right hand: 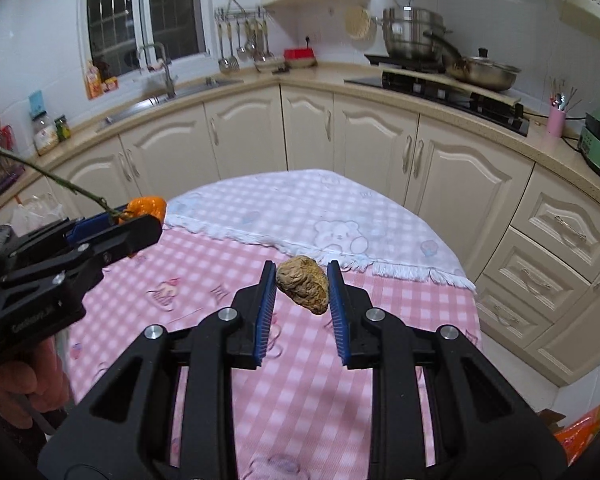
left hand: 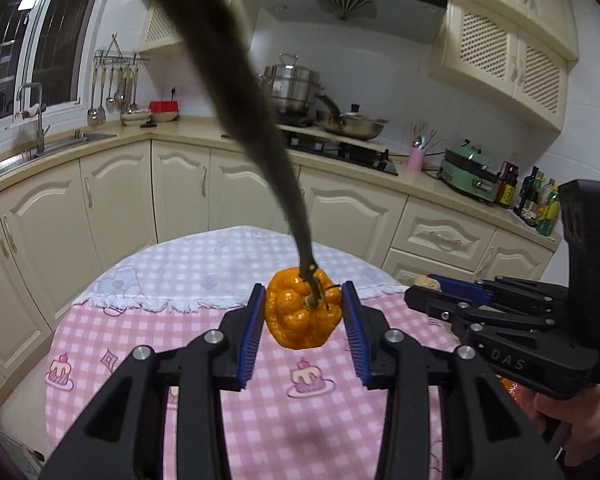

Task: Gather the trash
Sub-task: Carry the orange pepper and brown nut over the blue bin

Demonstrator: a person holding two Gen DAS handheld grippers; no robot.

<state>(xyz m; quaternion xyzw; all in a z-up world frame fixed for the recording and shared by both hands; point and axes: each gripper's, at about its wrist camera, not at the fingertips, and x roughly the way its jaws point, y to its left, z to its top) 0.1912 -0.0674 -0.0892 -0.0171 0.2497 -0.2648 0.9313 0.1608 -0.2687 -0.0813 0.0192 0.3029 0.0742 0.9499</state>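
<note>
My left gripper (left hand: pixel 303 312) is shut on a wrinkled orange fruit (left hand: pixel 300 320) with a long dark stem (left hand: pixel 236 92) that runs up toward the camera. It holds the fruit above the pink checked tablecloth (left hand: pixel 260 412). My right gripper (right hand: pixel 302 280) is shut on a brown shrivelled lump (right hand: pixel 303 283) and holds it above the same table. The right gripper also shows in the left wrist view (left hand: pixel 424 290), at the right. The left gripper with the orange fruit (right hand: pixel 150 206) shows at the left of the right wrist view.
A white fringed cloth (right hand: pixel 300 208) covers the far part of the round table. Cream kitchen cabinets (right hand: pixel 372 144) curve behind it, with a sink (right hand: pixel 168 96), a stove with pots (right hand: pixel 440 76) and a green appliance (left hand: pixel 466 178). Orange packaging (right hand: pixel 580 432) lies low at the right.
</note>
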